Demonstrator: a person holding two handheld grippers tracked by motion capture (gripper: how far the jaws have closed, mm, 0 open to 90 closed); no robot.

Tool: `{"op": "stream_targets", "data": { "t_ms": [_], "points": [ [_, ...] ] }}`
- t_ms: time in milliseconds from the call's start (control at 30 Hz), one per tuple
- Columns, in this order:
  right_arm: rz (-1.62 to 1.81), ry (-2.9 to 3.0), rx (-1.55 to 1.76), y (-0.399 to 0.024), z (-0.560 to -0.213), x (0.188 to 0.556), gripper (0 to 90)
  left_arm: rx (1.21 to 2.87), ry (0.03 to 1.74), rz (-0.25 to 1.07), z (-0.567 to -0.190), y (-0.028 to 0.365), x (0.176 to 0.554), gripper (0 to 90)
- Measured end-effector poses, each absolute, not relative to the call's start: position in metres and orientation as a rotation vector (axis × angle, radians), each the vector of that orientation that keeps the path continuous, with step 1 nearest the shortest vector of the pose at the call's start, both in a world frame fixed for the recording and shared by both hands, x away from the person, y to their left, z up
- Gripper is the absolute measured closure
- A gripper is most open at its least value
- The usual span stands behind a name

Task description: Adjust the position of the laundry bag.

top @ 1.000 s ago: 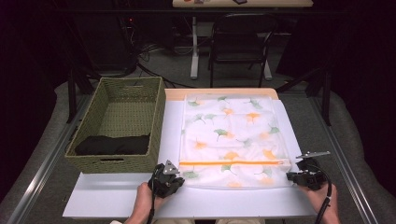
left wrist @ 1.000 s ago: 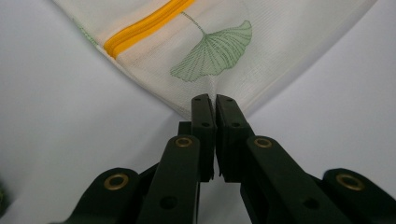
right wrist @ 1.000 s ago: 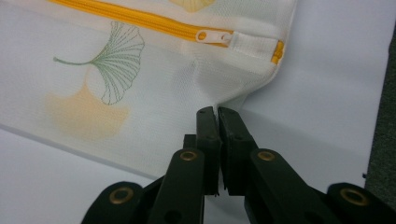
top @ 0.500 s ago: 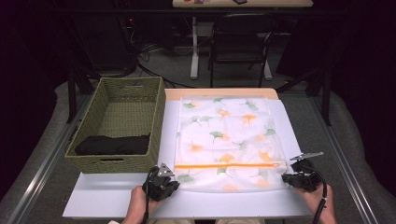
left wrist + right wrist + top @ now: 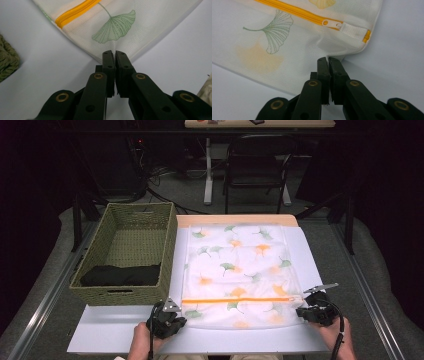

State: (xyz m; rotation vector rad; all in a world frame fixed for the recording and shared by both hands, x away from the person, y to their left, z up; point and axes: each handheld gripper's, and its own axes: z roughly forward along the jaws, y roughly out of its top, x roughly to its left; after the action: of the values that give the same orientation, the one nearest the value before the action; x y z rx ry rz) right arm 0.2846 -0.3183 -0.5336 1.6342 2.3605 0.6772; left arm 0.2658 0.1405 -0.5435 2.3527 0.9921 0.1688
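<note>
Mesh laundry bag (image 5: pixel 239 275), white with green and orange ginkgo leaves printed on it, is lying flat on the white table (image 5: pixel 115 332), its far edge reaching a tan strip at the table's back. An orange zipper (image 5: pixel 240 299) is running across the bag near its close end, and in the right gripper view the white zipper pull (image 5: pixel 331 23) is sitting at the end of the track. The left claw (image 5: pixel 176 323) is pinching the bag's near left corner, its jaws pressed together on the mesh just below a green leaf (image 5: pixel 117 26). The right claw (image 5: pixel 301 310) is gripping the near right corner the same way, jaws closed tight on the fabric edge just under the zipper's end. A hand is wrapping each gripper at the table's near edge. Beside the bag, to its left, a green woven basket (image 5: pixel 127 295) is standing with a black folded cloth (image 5: pixel 120 275) lying at its near end.
</note>
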Motion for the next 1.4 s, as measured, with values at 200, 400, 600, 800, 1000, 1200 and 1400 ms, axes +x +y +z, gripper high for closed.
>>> {"op": "stream_targets", "data": {
  "t_ms": [200,400,600,800,1000,1200,1400],
  "points": [
    [0.677,2.391,1.604,-0.310,-0.534,0.285,87.3,2.354,1.014,0.172,-0.543,0.148,0.262,87.0],
    [0.677,2.411,1.594,-0.304,-0.533,0.285,87.4,2.364,1.021,0.170,-0.542,0.155,0.259,87.1],
    [0.686,2.443,1.558,-0.298,-0.533,0.286,87.5,2.360,1.044,0.168,-0.542,0.161,0.255,87.0],
    [0.687,2.466,1.542,-0.291,-0.533,0.286,87.4,2.369,1.046,0.170,-0.541,0.166,0.253,87.0],
    [0.688,2.488,1.521,-0.286,-0.534,0.284,87.5,2.366,1.065,0.166,-0.540,0.173,0.251,87.0],
    [0.688,2.507,1.518,-0.281,-0.533,0.282,87.5,2.364,1.080,0.150,-0.540,0.179,0.250,86.9],
    [0.702,2.521,1.508,-0.280,-0.534,0.281,87.5,2.363,1.080,0.146,-0.539,0.181,0.248,86.8]
  ]
}}
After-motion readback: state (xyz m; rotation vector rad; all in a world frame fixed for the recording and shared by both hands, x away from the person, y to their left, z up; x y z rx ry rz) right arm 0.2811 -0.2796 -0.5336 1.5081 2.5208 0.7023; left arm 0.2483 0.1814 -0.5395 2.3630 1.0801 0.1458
